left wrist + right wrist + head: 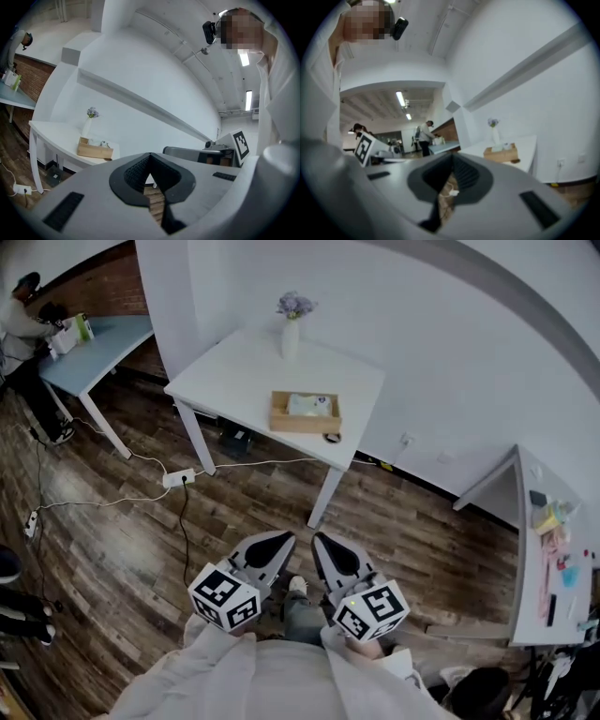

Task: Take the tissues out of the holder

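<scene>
Up in the centre of the head view stands a white table (pixel 239 367), and on it, near its lower right edge, sits the wooden holder (pixel 306 424). The holder is a shallow rectangular box whose long axis runs left to right across the frame, roughly along the table's near edge, with its open side facing up. The tissues (pixel 310 405) lie flat inside it, a pale packet sitting from the middle toward the right end, its length running the same way as the holder. A white vase (pixel 291 336) with small flowers stands upright above the holder, apart from it, and a small dark round item (pixel 332 437) lies just beside the holder's lower right corner.

Both grippers are at the bottom centre of the frame, well apart from the table, over the wooden floor (pixel 122 540). The left gripper (pixel 272 547) has its jaws brought together at the tips with nothing between them. The right gripper (pixel 333 554) is likewise fully closed and empty. Each points up the frame toward the table.
</scene>
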The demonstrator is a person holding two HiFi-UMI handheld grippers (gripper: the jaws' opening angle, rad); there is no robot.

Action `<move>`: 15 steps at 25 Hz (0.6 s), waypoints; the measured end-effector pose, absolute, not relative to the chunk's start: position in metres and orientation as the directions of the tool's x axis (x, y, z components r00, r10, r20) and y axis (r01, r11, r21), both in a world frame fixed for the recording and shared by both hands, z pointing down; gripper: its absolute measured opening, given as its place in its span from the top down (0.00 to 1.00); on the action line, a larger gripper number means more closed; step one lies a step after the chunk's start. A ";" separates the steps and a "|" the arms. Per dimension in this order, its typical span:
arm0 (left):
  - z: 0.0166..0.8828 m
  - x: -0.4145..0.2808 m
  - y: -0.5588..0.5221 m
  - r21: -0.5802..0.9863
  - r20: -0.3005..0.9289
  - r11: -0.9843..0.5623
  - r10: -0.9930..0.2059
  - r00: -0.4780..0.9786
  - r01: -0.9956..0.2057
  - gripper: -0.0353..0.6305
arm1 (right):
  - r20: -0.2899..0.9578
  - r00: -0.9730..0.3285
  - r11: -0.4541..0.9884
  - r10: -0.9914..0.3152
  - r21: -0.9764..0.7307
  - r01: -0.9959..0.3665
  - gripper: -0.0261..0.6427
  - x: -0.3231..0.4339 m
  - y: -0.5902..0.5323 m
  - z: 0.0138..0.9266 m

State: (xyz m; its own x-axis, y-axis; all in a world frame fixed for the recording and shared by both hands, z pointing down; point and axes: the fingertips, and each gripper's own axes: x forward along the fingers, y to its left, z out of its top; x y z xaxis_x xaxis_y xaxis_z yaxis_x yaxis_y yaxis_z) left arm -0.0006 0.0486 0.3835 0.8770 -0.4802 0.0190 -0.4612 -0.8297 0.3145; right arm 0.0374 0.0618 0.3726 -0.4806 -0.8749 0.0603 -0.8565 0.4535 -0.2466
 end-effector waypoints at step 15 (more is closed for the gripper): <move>0.380 0.072 -0.081 0.336 0.004 -0.782 -0.556 0.831 -0.525 0.92 | 0.089 -0.555 0.525 -0.827 -0.234 -0.818 0.94 0.106 -0.069 0.373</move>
